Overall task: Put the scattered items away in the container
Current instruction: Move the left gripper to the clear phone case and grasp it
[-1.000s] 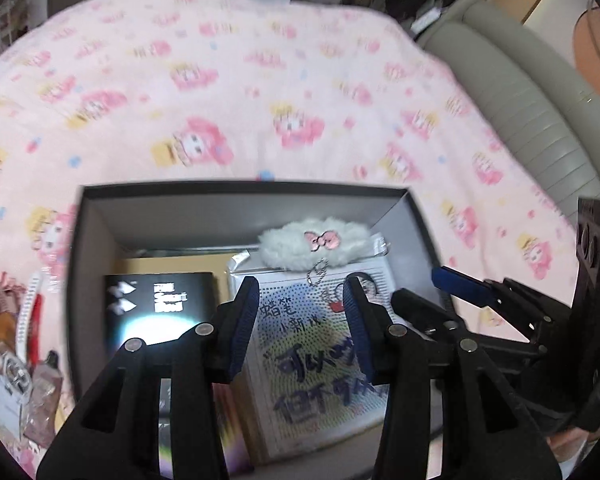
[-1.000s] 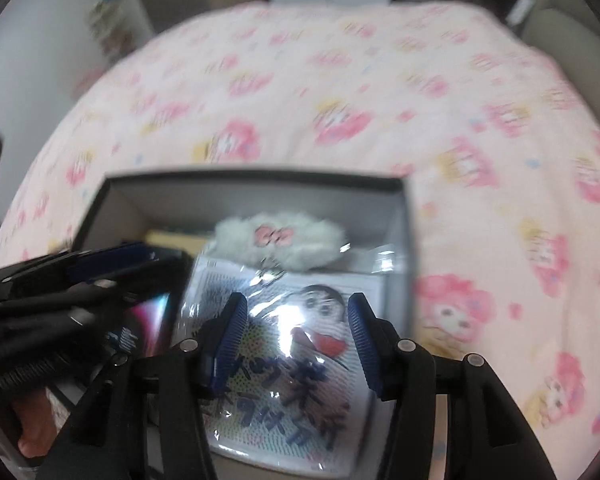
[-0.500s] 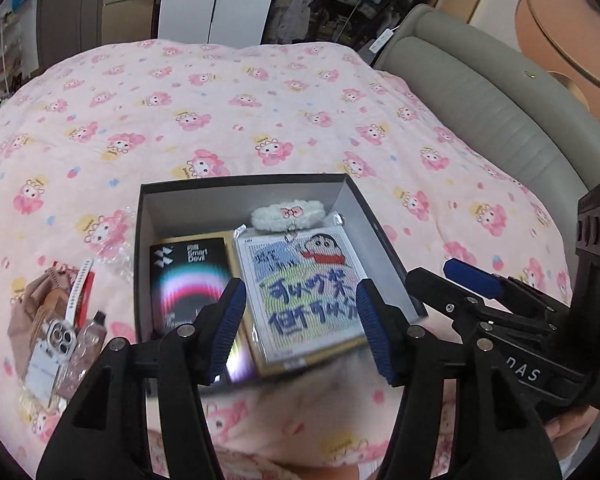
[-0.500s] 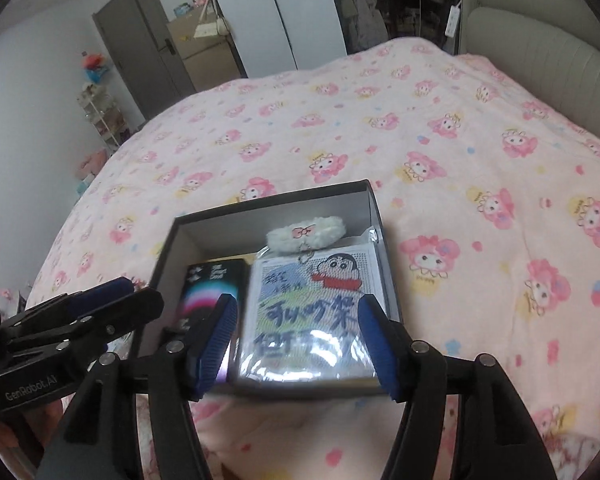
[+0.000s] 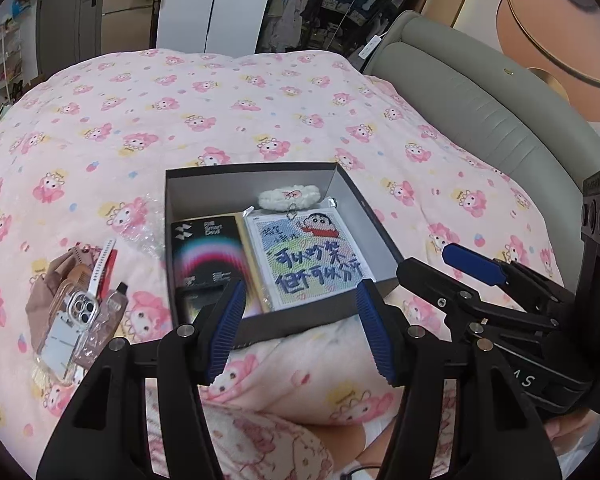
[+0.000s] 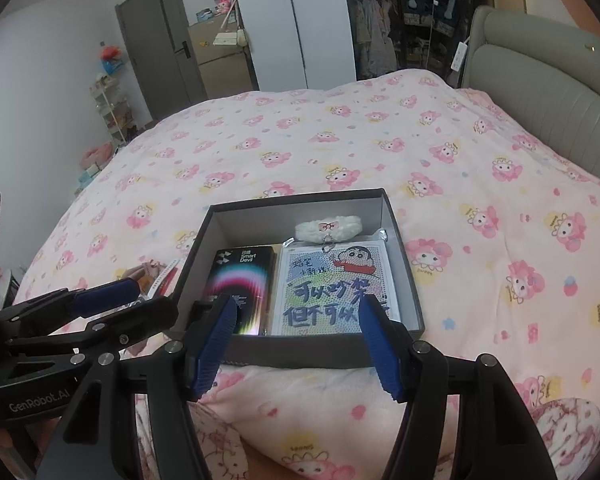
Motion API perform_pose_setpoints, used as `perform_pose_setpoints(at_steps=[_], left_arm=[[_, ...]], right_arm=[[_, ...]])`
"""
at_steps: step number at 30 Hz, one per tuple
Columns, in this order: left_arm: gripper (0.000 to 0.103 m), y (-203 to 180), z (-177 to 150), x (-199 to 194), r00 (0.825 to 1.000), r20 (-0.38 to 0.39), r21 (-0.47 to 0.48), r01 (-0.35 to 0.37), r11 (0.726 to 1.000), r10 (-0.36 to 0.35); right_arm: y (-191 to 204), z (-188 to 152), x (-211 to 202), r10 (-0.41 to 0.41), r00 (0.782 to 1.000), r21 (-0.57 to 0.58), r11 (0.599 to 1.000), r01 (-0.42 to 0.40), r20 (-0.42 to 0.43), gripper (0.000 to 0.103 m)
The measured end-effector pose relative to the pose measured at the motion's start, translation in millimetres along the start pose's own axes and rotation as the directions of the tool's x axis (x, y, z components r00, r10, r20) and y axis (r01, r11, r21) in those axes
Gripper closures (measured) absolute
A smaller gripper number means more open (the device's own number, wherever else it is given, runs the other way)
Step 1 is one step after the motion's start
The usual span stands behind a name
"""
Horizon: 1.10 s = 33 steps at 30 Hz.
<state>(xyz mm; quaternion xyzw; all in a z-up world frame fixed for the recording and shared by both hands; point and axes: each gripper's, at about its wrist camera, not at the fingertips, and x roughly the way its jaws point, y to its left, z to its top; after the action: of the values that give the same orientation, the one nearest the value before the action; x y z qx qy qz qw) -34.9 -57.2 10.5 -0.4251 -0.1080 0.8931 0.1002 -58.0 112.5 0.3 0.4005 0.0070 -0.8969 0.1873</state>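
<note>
A dark grey open box (image 5: 284, 330) (image 6: 300, 350) sits on the pink patterned bedspread. Inside lie a black phone-accessory box (image 5: 210, 256) (image 6: 240, 280), a cartoon picture pack (image 5: 312, 256) (image 6: 332, 288) and a white fluffy charm (image 5: 290, 197) (image 6: 328, 229). My left gripper (image 5: 302, 284) hovers open above the box's near edge, nothing between its pads. Beside it on the right, my right gripper (image 6: 298, 300) is open and empty too. Left of the box lies a pile: a clear phone case (image 5: 70, 324), a comb, a white strip, a small tube.
Crumpled clear wrap (image 5: 146, 232) lies between the pile and the box. A grey padded headboard (image 5: 480, 108) (image 6: 540, 80) borders the bed on the right. A person's patterned pyjama leg (image 5: 260, 440) is under the grippers. Wardrobe and door stand beyond the bed.
Both grippers have drawn back and up from inside the box, and their jaws have spread wider. The picture pack stays lying in the box.
</note>
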Motion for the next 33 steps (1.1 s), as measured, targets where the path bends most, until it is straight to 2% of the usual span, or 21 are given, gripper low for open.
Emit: perform_pose_setpoints(at_steps=[10, 13, 19, 23, 26, 27, 33], left_arm=[[0.044, 47.2, -24.5, -28.3, 0.999, -0.001, -0.060, -0.043, 0.997, 0.043], [0.044, 69.1, -36.4, -36.6, 0.998, -0.003, -0.098, -0.063, 0.993, 0.063], [0.045, 123.2, -63.7, -48.2, 0.993, -0.018, -0.198, -0.122, 0.973, 0.121], [0.044, 158.2, -78.4, -51.2, 0.992, -0.018, -0.274, -0.127, 0.953, 0.126], [0.044, 193.7, -90.0, -50.6, 0.989, -0.009, -0.361, -0.139, 0.922, 0.146], [0.044, 205.2, -93.2, -48.4, 0.989, -0.013, -0.390, -0.143, 0.910, 0.150], [0.044, 279.0, -127.5, -22.9, 0.985, -0.076, -0.556, -0.171, 0.813, 0.155]], right_arm=[[52.6, -8.3, 5.8, 0.043, 0.999, -0.092, 0.995, -0.045, -0.033, 0.043], [74.8, -12.2, 15.7, 0.092, 0.994, -0.125, 0.987, -0.099, -0.062, 0.043], [129.1, -22.5, 46.2, 0.183, 0.972, -0.192, 0.959, -0.210, -0.150, 0.043], [162.0, -27.3, 72.7, 0.247, 0.941, -0.210, 0.932, -0.297, -0.232, 0.043], [178.6, -29.3, 93.7, 0.300, 0.908, -0.194, 0.911, -0.364, -0.293, 0.043], [183.4, -29.5, 100.8, 0.299, 0.903, -0.193, 0.910, -0.367, -0.308, 0.043], [204.8, -22.6, 149.5, 0.231, 0.897, -0.224, 0.917, -0.330, -0.377, 0.043]])
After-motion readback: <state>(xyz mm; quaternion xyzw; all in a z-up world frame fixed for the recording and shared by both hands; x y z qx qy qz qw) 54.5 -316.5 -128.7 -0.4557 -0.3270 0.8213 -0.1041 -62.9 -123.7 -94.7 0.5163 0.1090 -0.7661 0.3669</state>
